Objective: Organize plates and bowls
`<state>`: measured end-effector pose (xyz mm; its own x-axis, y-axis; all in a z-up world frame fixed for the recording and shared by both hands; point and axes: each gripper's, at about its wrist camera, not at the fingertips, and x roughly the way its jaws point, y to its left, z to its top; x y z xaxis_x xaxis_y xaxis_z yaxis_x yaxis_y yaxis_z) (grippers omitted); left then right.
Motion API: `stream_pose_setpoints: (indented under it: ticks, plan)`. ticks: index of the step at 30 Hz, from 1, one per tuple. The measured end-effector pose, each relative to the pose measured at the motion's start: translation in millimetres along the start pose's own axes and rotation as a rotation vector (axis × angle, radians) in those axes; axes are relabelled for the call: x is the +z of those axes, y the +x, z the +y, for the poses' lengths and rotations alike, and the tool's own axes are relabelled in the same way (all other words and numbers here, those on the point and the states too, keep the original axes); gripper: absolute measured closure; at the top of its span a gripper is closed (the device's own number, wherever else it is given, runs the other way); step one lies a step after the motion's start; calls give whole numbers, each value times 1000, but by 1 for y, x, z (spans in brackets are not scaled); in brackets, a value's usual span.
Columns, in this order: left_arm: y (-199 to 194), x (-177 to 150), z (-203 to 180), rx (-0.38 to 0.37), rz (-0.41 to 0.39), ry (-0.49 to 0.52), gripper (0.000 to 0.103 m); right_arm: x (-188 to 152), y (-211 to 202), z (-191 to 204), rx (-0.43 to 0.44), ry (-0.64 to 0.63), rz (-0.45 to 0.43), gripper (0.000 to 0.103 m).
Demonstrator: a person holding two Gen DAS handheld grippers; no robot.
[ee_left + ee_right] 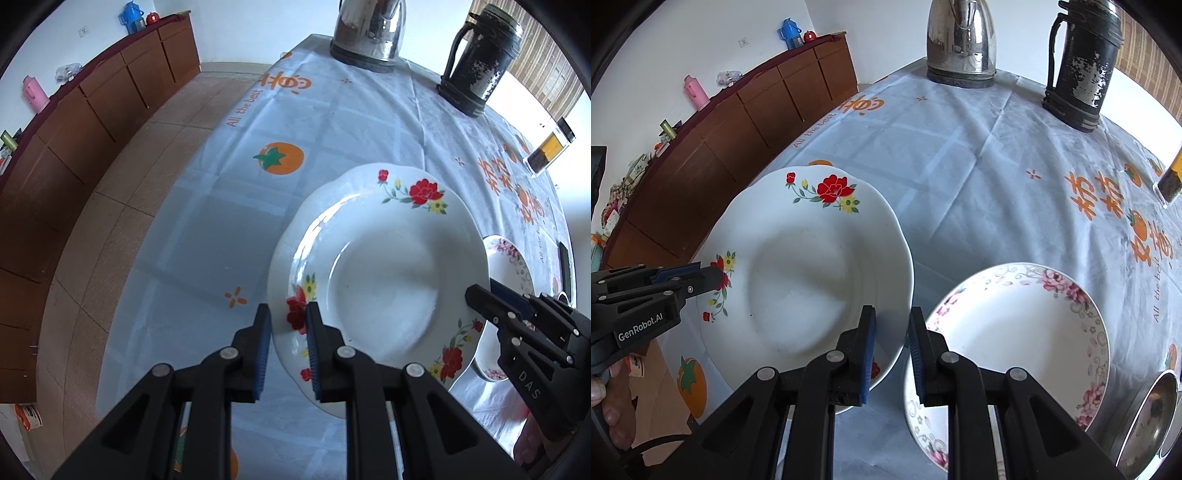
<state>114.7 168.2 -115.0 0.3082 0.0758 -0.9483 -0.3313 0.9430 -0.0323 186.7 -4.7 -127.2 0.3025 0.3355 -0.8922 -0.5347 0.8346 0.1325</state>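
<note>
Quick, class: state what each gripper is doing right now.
Left gripper: closed on the rim of the white red-flowered plate.
Right gripper: closed on the same plate's opposite rim.

Glossy glazed ceramic on the red-flowered plate (384, 280), creased cloth in the tablecloth (332, 122) beneath it, polished metal on the kettle (369, 29) beyond.

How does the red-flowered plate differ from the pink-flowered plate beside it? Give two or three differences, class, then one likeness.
The red-flowered plate is gripped at opposite rims by the left gripper and the right gripper; the pink-flowered plate lies untouched on the tablecloth. One has bold red and yellow blooms, the other pale pink blossoms with grey scrollwork. Both are white, deep-welled plates.
</note>
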Motion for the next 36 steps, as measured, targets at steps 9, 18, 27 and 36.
stream_pose_setpoints:
  ticks: [9,18,27,36]
  plan:
    - [-3,-2,-19,-8,1,22,87,-7,-9,-14,-10,25,-9,84]
    - [-5,-3,-37,-15,4,51,87,-16,-16,-31,-18,55,-13,84]
    - [-8,-4,-56,-27,4,82,87,-22,-25,-47,-33,82,-26,84]
    - [-8,-5,-76,-41,6,118,87,-30,-33,-65,-51,115,-33,84]
